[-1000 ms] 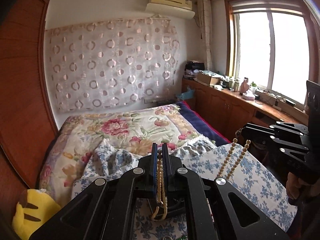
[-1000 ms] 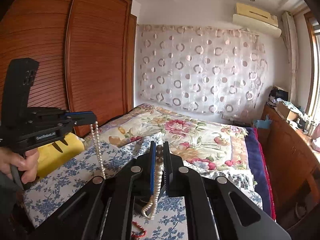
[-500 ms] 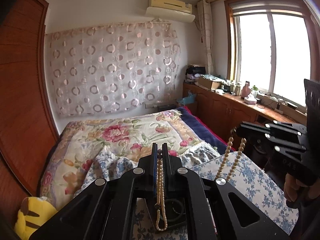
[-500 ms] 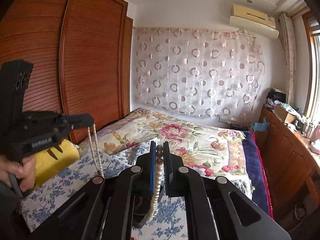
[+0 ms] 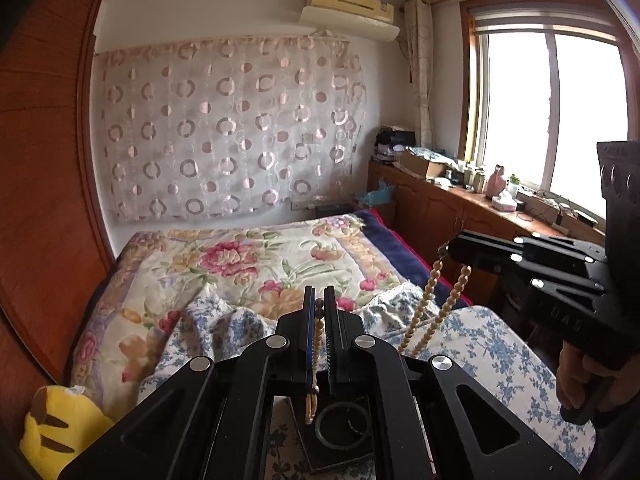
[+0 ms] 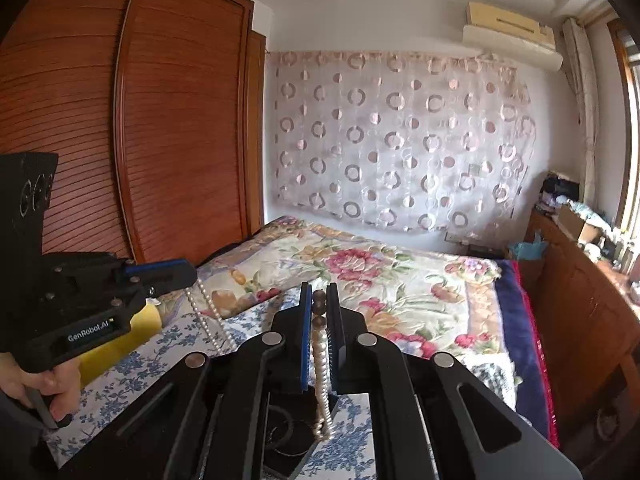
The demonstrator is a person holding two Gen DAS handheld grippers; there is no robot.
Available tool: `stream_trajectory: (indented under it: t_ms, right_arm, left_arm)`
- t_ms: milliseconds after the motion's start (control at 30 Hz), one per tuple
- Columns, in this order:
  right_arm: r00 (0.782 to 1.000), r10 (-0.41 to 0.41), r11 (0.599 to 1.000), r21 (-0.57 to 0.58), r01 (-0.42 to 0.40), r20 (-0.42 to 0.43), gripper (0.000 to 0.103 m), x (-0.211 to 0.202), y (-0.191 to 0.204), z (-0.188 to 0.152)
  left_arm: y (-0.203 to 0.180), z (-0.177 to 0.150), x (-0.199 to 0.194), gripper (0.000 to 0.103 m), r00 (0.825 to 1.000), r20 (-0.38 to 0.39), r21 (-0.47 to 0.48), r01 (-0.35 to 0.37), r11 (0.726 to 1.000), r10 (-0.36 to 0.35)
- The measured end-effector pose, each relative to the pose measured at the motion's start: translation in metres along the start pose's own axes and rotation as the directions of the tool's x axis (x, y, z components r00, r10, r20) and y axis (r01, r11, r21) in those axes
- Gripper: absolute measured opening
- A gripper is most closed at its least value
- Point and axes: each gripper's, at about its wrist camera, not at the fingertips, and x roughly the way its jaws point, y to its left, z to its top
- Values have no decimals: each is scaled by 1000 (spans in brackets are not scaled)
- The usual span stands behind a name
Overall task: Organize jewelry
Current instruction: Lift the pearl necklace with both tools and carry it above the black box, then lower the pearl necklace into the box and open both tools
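Necklace [image 5: 428, 312] hangs pinched betw. left tool [image 5: 319, 312] & right tool [image 6: 319, 304], both clamped on it, above bed [image 5: 248, 256].

Each wrist camera sits close behind its own jaws, facing forward. Beyond both pairs of jaws lie the same bed [image 5: 256, 264] and circle-patterned curtain [image 6: 400, 140].

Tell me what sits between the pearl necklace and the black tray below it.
Nothing visible does. The pearl necklace, clamped by the left gripper and the right gripper, hangs straight over the black tray; a dark bangle already lies in that tray.
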Motion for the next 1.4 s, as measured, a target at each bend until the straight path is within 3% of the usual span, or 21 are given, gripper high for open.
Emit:
stream_trajectory:
  t_ms: [267, 533, 667, 867, 933, 1033, 1200, 1300, 1400]
  right_arm:
    - [997, 25, 999, 29, -23, -68, 8, 33, 0, -22]
    - [999, 28, 999, 21, -28, -17, 8, 34, 6, -3]
    - [1000, 17, 1000, -5, -18, -13, 8, 38, 12, 4]
    - [999, 20, 1000, -10, -20, -25, 8, 43, 19, 4]
    - [999, 22, 1000, -12, -23, -43, 8, 48, 22, 0]
    - [996, 19, 1000, -8, -19, -88, 8, 61, 24, -10]
    - [987, 20, 1000, 0, -20, -160, 9, 78, 24, -41]
    - [984, 18, 1000, -3, -19, -178, 9, 80, 25, -53]
    - [983, 26, 1000, -7, -27, -180, 9, 76, 25, -60]
  left_arm:
    - [8, -41, 29, 4, 994, -105, -11, 8, 1000, -9]
    - [11, -73, 40, 4, 987, -160, -10, 6, 1000, -7]
    - [15, -84, 34, 15, 987, -161, -12, 2, 1000, -3]
    - [20, -105, 18, 19, 985, -170, -12, -9, 1000, 6]
    - [21, -112, 14, 26, 985, -175, -11, -11, 1000, 9]
    - [19, -122, 9, 34, 984, -179, 2, -24, 1000, 24]
    - [17, -137, 3, 35, 980, -197, 7, -21, 1000, 22]
    - [15, -142, -2, 47, 981, -194, 9, -18, 1000, 20]
    - [12, -147, -6, 50, 982, -190, 13, -15, 1000, 17]
